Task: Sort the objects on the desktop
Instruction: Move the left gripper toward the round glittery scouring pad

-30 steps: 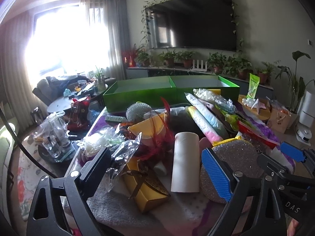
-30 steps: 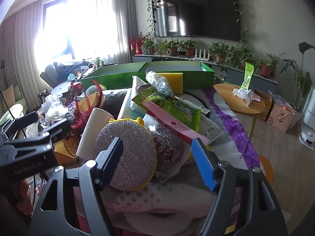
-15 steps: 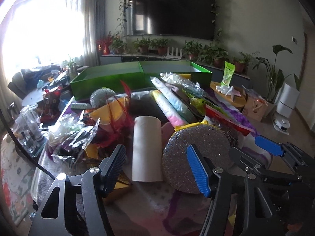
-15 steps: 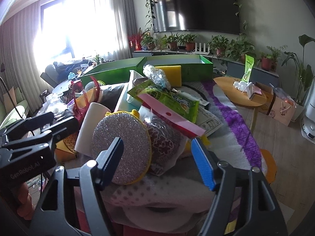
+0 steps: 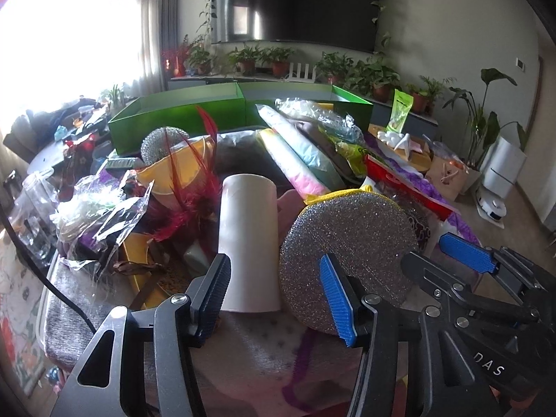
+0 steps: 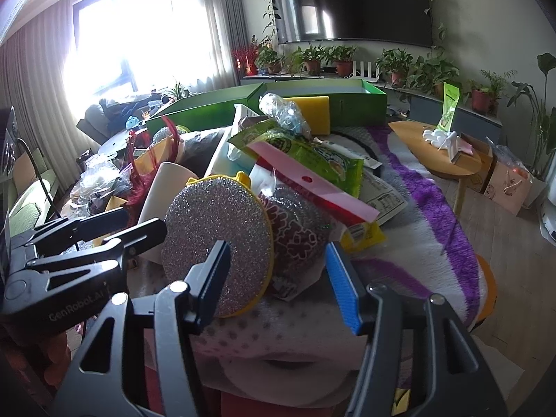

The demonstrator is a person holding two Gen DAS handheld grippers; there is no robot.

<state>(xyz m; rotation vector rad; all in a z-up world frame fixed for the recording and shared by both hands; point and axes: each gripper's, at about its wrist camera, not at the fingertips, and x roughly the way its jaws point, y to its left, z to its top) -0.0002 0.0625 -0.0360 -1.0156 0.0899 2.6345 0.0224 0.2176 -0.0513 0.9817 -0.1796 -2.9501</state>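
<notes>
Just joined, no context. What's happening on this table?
A person with a handheld claw in each hand is sorting a cluttered pile. The left claw is closing around the white cylinder, which sits between its pads without visible contact yet. The right claw is closing near the glittery silver disc and the patterned packet, gripping neither. The green box behind the pile looks empty in its visible part.

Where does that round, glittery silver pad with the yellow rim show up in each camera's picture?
Left wrist view: round glittery silver pad with yellow rim, lower centre-right, beside the white cardboard tube.
Right wrist view: same pad, lower centre-left.
Shared landmark: green open box at the far end of the pile.
</notes>
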